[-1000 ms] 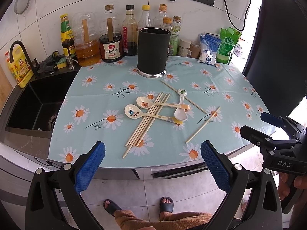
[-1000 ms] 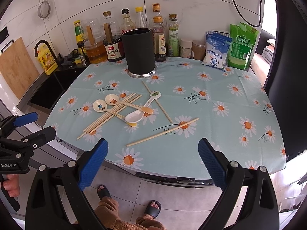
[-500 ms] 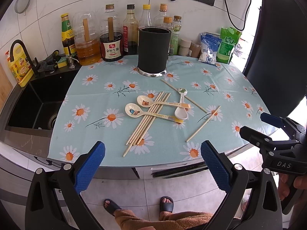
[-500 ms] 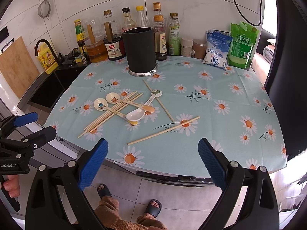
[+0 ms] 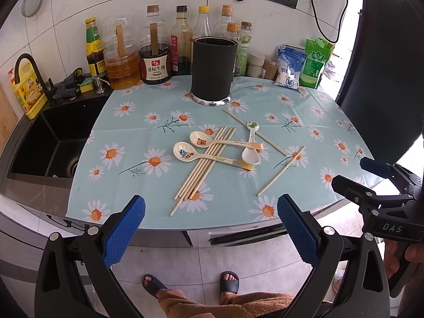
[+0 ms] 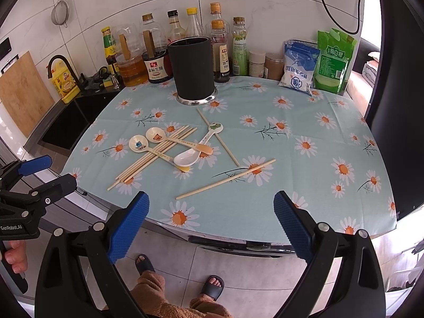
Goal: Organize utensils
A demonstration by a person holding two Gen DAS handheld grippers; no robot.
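Note:
A black cylindrical utensil holder (image 5: 213, 71) (image 6: 192, 69) stands at the back of the daisy-print table (image 5: 132, 132). In front of it lie a bundle of wooden chopsticks (image 5: 204, 164) (image 6: 156, 156), two cartoon-print spoons (image 5: 185, 153) (image 5: 201, 141) and a white spoon (image 5: 250, 155) (image 6: 186, 157). Two single chopsticks (image 5: 281, 171) (image 5: 254, 132) lie to the right. My left gripper (image 5: 210, 228) (image 6: 55, 172) and right gripper (image 6: 210, 222) (image 5: 353, 172) hang open before the table's front edge. Both are empty and touch nothing.
A black sink (image 5: 53, 143) with a tap lies left of the table. Sauce and oil bottles (image 5: 156, 61) and two bags (image 5: 315, 63) line the back wall. A dark panel (image 5: 384, 79) stands at the right. A person's slippered feet (image 5: 229, 283) are on the floor below.

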